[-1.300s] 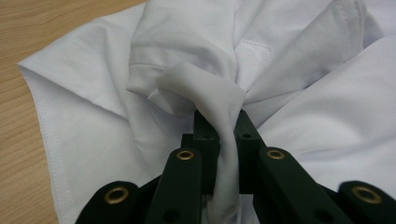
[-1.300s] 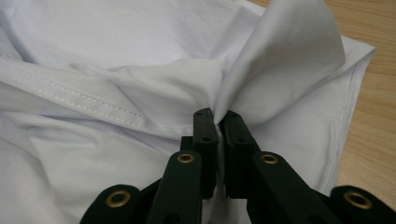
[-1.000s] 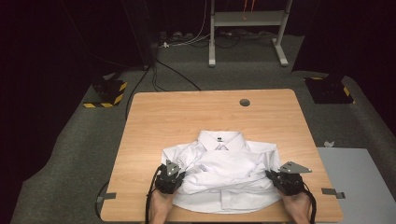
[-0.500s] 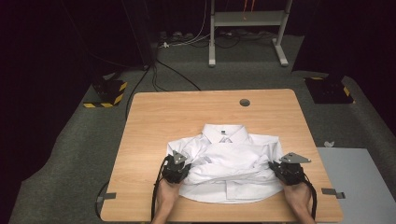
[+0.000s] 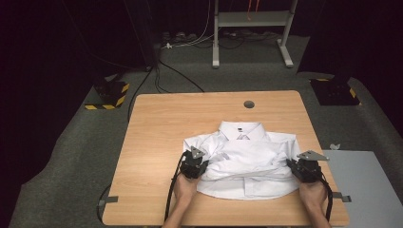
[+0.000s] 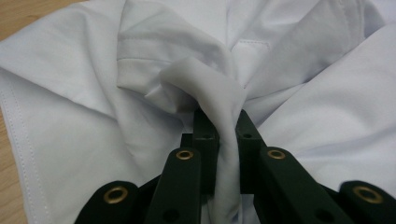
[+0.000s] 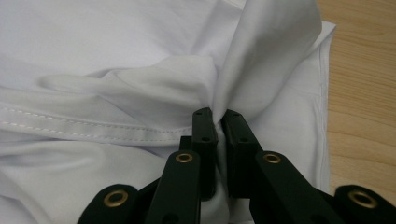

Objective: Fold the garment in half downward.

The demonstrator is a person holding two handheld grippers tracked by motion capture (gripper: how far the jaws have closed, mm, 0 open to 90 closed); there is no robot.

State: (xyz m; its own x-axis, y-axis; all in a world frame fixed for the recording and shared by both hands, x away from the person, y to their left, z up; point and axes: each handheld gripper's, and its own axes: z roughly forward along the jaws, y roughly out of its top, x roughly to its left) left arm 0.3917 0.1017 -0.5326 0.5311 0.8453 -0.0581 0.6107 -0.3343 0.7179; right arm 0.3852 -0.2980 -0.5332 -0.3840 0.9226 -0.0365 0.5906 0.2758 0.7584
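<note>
Shirt [image 5: 244,161], white and partly folded, lies collar-up on the wooden table [image 5: 161,123] near the person's edge. Left gripper [image 5: 194,167] and right gripper [image 5: 304,169] each pinch a bunched fold of its fabric at opposite sides.

Both forearms are bare, no sleeves. Each hand carries a matte black two-jaw gripper, left gripper [image 5: 194,164] and right gripper [image 5: 306,167], with brass-ringed pivots, grey triangular top plates and trailing black cables.

One shirt [image 5: 244,161], two tools, one table [image 5: 157,142].
</note>
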